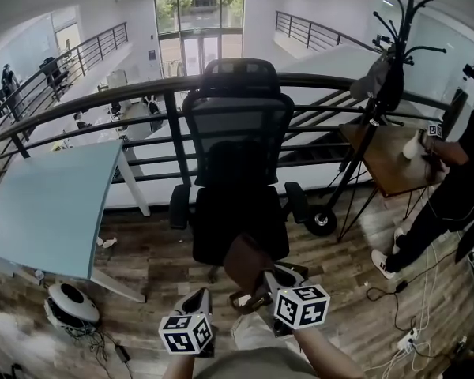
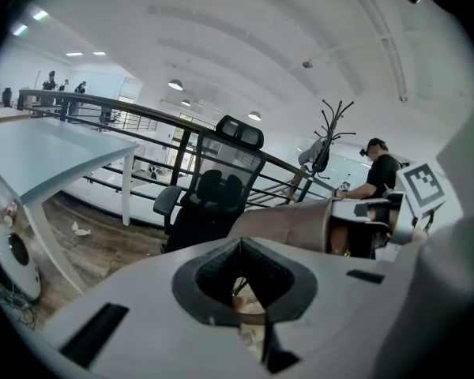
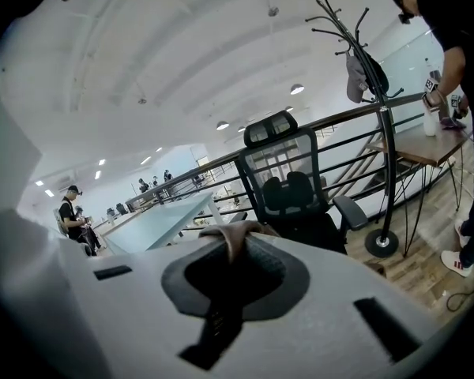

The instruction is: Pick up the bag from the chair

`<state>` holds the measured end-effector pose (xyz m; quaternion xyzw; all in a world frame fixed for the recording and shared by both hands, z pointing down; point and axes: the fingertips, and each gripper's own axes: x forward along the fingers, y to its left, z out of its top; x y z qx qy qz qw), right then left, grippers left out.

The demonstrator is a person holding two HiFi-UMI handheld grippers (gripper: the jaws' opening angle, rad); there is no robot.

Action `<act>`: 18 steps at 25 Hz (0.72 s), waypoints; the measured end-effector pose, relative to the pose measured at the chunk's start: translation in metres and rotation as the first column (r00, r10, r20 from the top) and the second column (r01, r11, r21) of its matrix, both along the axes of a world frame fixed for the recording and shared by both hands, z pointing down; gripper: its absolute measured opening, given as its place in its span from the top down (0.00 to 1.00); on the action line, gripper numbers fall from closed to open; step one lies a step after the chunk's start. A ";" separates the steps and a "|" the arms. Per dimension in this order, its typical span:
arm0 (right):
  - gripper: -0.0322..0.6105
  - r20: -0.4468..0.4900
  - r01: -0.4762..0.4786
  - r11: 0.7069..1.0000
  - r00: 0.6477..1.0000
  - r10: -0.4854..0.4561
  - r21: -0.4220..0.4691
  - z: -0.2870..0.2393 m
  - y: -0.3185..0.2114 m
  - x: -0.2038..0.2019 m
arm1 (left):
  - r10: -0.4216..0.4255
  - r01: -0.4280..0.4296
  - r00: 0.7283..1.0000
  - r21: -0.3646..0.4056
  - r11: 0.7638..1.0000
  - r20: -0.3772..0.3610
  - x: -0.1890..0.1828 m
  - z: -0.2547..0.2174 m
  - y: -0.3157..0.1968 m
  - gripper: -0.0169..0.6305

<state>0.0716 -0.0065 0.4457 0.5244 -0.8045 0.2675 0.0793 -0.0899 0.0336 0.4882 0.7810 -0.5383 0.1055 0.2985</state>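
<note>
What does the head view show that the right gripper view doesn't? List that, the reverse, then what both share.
Only the head view: the left gripper and a white round device on the floor.
Only the right gripper view: the right gripper up close, its jaws shut on a fold of the brown bag, and a person in a cap far left.
Both: the bag, the black office chair, the coat stand and the wooden table.
</note>
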 end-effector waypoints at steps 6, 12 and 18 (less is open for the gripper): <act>0.93 0.000 0.017 1.000 1.000 -0.017 0.018 -0.008 0.009 -0.003 | 0.000 0.000 1.000 0.014 1.000 0.004 0.000 -0.005 0.005 0.97; 0.93 -0.004 0.023 1.000 1.000 -0.023 0.002 -0.003 0.012 -0.005 | 0.003 -0.003 1.000 0.028 1.000 -0.001 0.004 -0.009 0.005 0.97; 0.93 -0.018 0.025 1.000 1.000 -0.025 -0.005 -0.001 0.010 -0.001 | 0.001 -0.001 1.000 0.033 0.999 -0.001 0.005 -0.012 0.003 0.97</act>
